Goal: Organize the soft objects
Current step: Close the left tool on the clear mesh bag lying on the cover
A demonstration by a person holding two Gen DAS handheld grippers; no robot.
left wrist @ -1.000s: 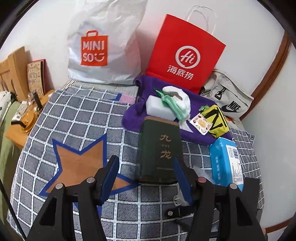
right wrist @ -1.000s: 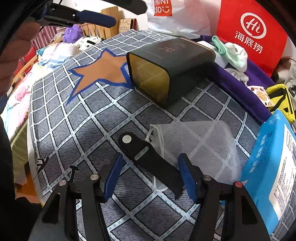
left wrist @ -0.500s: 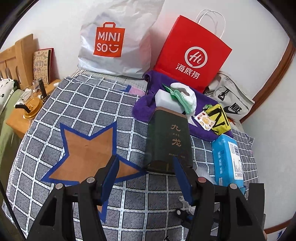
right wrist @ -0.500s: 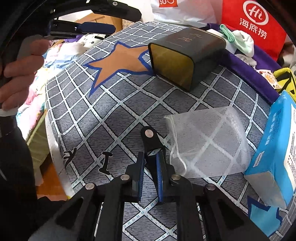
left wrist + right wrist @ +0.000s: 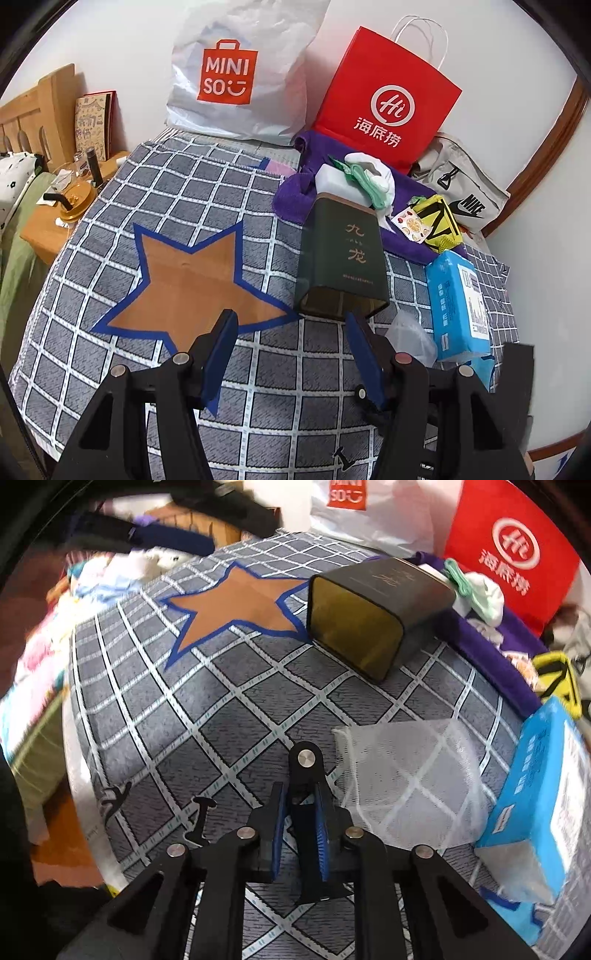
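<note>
A dark green open box (image 5: 343,258) lies on its side on the checked cloth (image 5: 166,192), its gold-lined mouth facing me (image 5: 354,635). My left gripper (image 5: 291,350) is open and empty, above the cloth just short of the box. My right gripper (image 5: 301,805) is shut on a black strap piece (image 5: 306,764) with a silver rivet. A white mesh bag (image 5: 410,782) lies flat just right of it. White and green socks (image 5: 365,177) sit on a purple towel (image 5: 295,192) behind the box.
A blue tissue pack (image 5: 458,306) lies at the right. A brown star with a blue border (image 5: 192,280) marks the cloth. A white Miniso bag (image 5: 236,70), a red paper bag (image 5: 388,107) and a Nike bag (image 5: 465,192) stand at the back. A wooden bedside table (image 5: 59,214) is left.
My right gripper closed on the black strap piece and has lifted and pulled back with it. My left gripper drew back from the green box and stayed open.
</note>
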